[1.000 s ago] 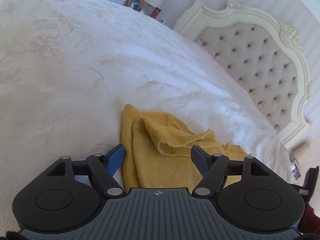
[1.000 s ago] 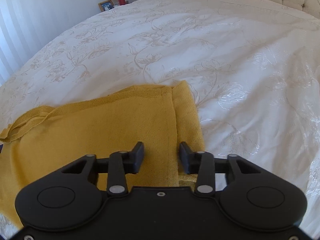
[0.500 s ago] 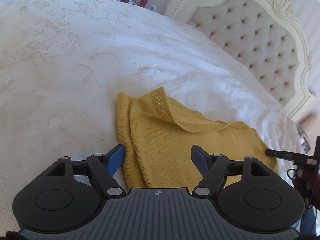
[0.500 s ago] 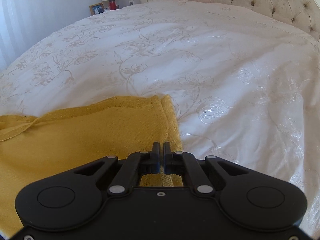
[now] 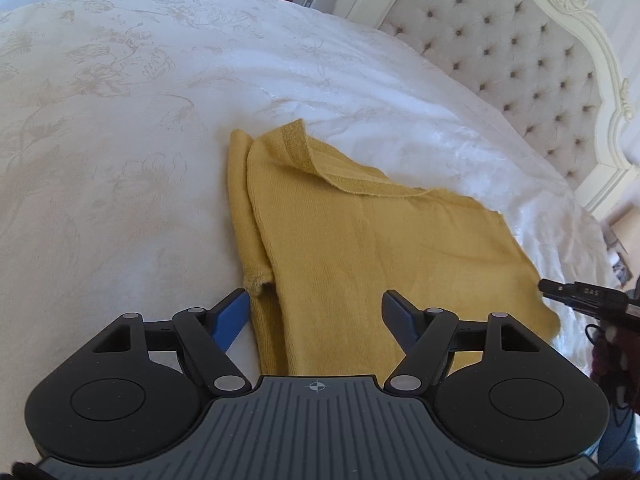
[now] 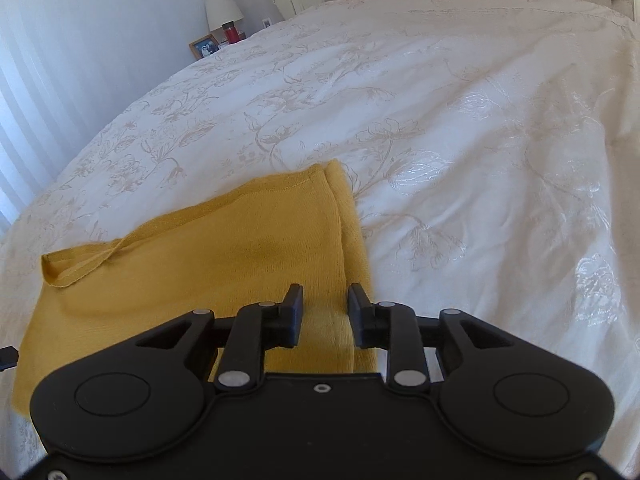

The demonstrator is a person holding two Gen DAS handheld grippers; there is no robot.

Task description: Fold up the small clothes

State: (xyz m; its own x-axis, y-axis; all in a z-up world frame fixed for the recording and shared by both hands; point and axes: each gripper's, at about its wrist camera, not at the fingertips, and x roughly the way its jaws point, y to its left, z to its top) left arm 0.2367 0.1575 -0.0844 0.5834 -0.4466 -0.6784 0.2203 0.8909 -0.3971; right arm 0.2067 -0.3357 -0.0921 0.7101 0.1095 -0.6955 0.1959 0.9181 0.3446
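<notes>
Already the yellow knit garment lies flat on the bed, one side turned in along its left edge, so at least one fold looks done. Starting at the left, the left claw hangs wide open and empty just above the garment's near edge, the folded strip directly ahead between its blue fingers. Further right, the right claw is over the garment's right-hand fold, its jaws opening with cloth beneath them, seemingly no longer pinched, though the view is poor. Remaining, I judge: the curled neckline and a fold across.
</notes>
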